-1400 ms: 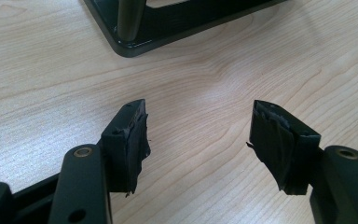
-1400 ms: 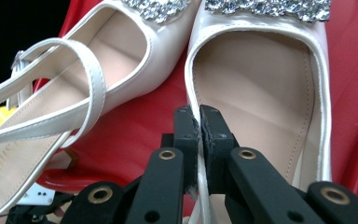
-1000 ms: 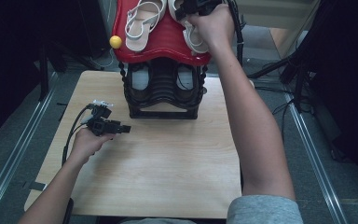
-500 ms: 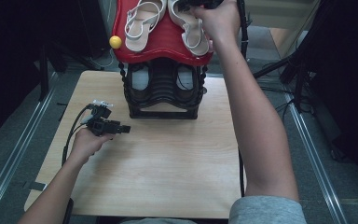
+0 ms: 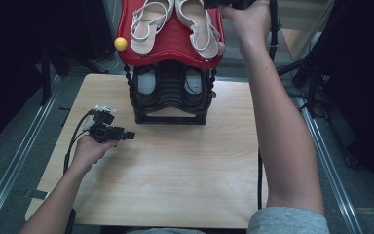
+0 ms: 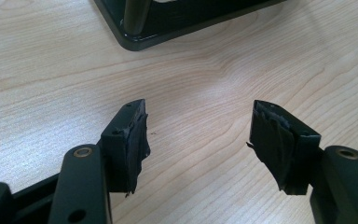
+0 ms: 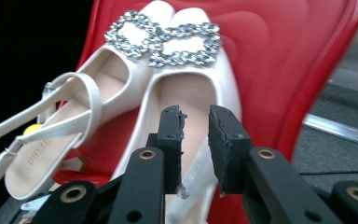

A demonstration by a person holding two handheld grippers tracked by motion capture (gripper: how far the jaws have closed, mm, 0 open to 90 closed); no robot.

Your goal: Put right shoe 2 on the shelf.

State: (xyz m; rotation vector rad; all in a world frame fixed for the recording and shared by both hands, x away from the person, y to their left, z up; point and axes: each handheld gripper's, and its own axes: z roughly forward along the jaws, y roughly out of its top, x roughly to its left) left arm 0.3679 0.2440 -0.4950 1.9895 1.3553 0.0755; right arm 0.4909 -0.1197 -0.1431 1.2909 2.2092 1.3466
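Observation:
Two white sandals with jewelled buckles lie side by side on a red moulded tray [image 5: 175, 48] atop a black shoe rack [image 5: 170, 105]. The left sandal [image 5: 148, 24] and the right sandal [image 5: 197, 27] both point away from me. My right gripper [image 5: 224, 4] hovers at the right sandal's heel end. In the right gripper view its jaws [image 7: 196, 116] stand slightly apart over that sandal's insole [image 7: 191, 88]; they have just been opening, with nothing pressed between them. My left gripper [image 5: 129, 135] rests low over the table, open and empty [image 6: 200, 112].
A yellow ball [image 5: 121, 44] sticks out at the tray's left edge. Dark shoes sit on the rack's lower shelf [image 5: 148, 83]. The rack's base corner [image 6: 135, 39] lies just ahead of the left jaws. Bare wooden tabletop [image 5: 185, 175] spreads in front of the rack.
My right hand has drawn up and to the right, off the right sandal's heel, which now lies uncovered on the tray. The left hand has stayed still.

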